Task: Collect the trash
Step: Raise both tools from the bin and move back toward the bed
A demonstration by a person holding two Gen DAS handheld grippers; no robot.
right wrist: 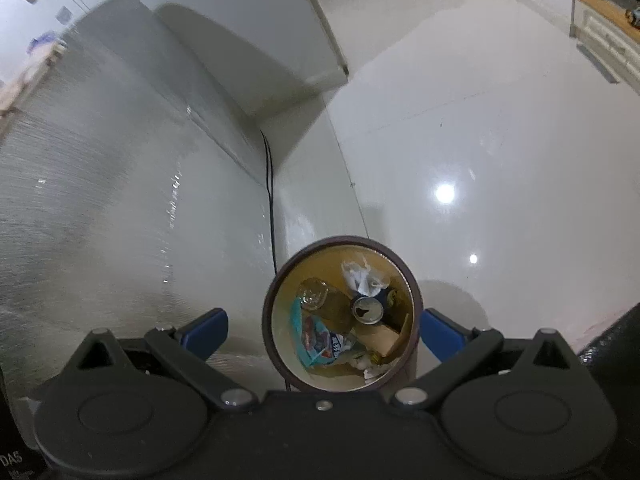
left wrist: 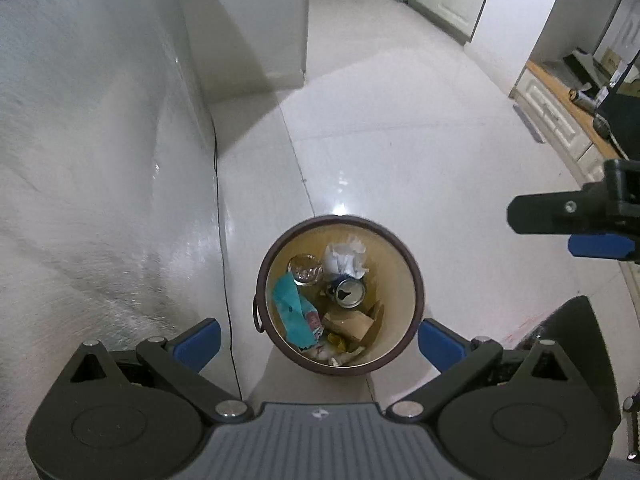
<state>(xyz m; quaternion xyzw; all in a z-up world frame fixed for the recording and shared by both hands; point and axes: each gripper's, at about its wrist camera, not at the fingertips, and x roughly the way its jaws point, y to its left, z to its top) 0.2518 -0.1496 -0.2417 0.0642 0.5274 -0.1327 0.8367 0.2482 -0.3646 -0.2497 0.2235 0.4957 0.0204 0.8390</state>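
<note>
A round brown trash bin (left wrist: 416,280) stands on the white floor below both grippers; it also shows in the right wrist view (right wrist: 269,320). Inside lie a blue can (left wrist: 349,292), crumpled white paper (left wrist: 346,256), a clear plastic cup (left wrist: 305,270), a teal wrapper (left wrist: 290,312) and cardboard (left wrist: 352,324). My left gripper (left wrist: 320,340) is open and empty above the bin. My right gripper (right wrist: 324,332) is open and empty above the bin; its finger also shows in the left wrist view (left wrist: 560,220).
A grey textured wall or appliance side (left wrist: 100,160) rises at left with a black cable (left wrist: 224,240) along its foot. White cabinets with a wooden counter (left wrist: 560,112) stand at right. Glossy white floor (left wrist: 400,120) extends ahead.
</note>
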